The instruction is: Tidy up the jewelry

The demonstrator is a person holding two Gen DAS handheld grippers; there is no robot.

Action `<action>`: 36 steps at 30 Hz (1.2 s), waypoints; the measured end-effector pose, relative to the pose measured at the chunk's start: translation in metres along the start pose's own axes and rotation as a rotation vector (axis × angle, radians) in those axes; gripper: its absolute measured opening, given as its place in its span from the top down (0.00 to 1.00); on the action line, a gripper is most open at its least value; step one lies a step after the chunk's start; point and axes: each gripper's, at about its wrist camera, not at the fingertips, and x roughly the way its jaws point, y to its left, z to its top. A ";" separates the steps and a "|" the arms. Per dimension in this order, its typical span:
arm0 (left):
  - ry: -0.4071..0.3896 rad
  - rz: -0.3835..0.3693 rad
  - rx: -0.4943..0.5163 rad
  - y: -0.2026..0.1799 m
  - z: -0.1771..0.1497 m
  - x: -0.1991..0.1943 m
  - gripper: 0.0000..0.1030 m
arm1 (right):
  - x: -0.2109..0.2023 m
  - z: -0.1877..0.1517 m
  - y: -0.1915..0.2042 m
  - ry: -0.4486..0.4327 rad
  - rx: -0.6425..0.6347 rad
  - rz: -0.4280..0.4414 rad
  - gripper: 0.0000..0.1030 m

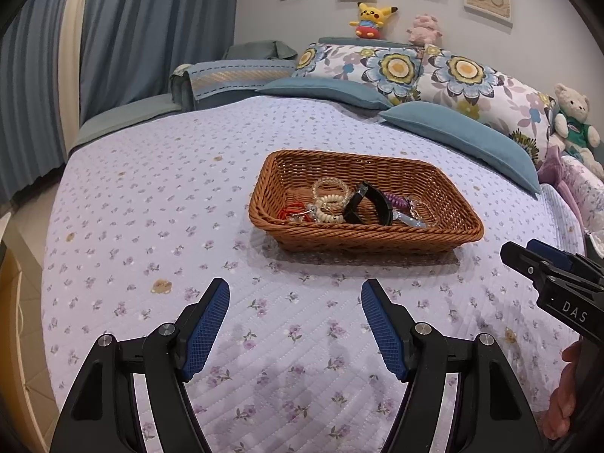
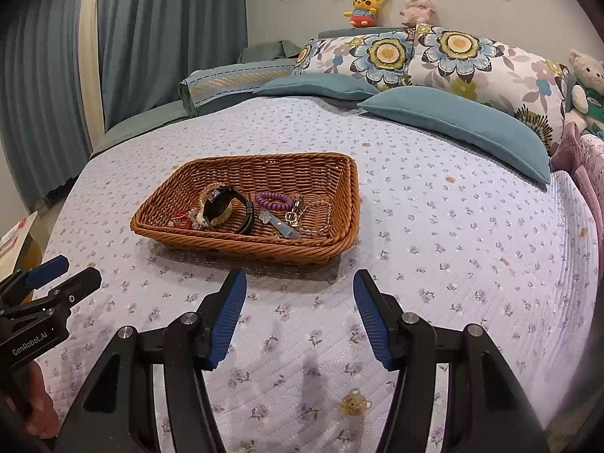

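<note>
On the bed [image 1: 151, 196], both claws, left [image 1: 295, 324] and right [image 2: 300, 315], hung wide open and empty; jewelry [image 1: 351, 204] already filled the basket [image 1: 377, 236] at 12 o'clock, so sorting appeared finished or not yet begun.

Tangled in the basket, cut off at the frame edges

Jewelry [image 2: 245, 211] heaped near the front wall of the basket [image 1: 377, 236], pieces overlapping, clasps too small to tell; right gripper [image 1: 528, 260] cropped by the frame edge, jaws' gap unreadable there.

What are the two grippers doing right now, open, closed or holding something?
Left gripper: open, holding nothing, above the bedspread.
Right gripper: open, holding nothing, short of the basket.
</note>
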 end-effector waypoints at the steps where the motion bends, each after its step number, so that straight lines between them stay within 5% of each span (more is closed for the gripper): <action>1: 0.002 -0.001 -0.003 0.001 0.000 0.000 0.28 | 0.000 0.000 0.000 0.000 0.000 0.000 0.40; 36: 0.001 0.007 -0.009 0.002 0.000 0.000 0.28 | 0.001 -0.002 0.002 0.012 -0.008 0.007 0.40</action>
